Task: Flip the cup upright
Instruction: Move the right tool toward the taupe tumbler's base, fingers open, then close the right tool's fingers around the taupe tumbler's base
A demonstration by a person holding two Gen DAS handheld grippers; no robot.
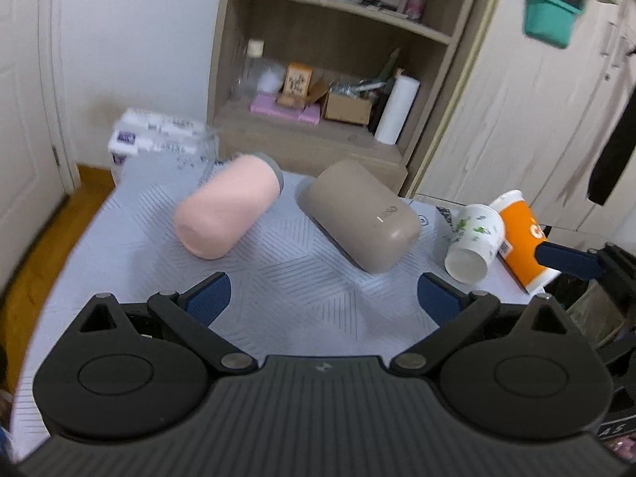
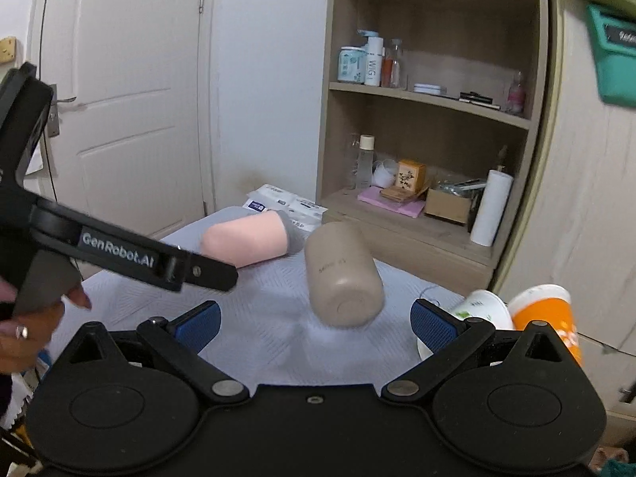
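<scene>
Several cups lie on their sides on the pale patterned table (image 1: 278, 286). A pink cup (image 1: 226, 206) lies at the left, a taupe cup (image 1: 359, 214) in the middle, a white printed paper cup (image 1: 475, 238) and an orange paper cup (image 1: 520, 234) at the right edge. My left gripper (image 1: 322, 298) is open and empty, hovering short of the pink and taupe cups. My right gripper (image 2: 314, 326) is open and empty, just short of the taupe cup (image 2: 342, 274). The pink cup (image 2: 248, 240), white cup (image 2: 483, 310) and orange cup (image 2: 546, 318) also show in the right wrist view.
A wooden shelf unit (image 1: 330, 79) with bottles, boxes and a paper roll stands behind the table. A tissue pack (image 1: 155, 135) lies at the back left. A door (image 2: 119, 99) is on the left. The left gripper's body (image 2: 119, 254) crosses the right wrist view.
</scene>
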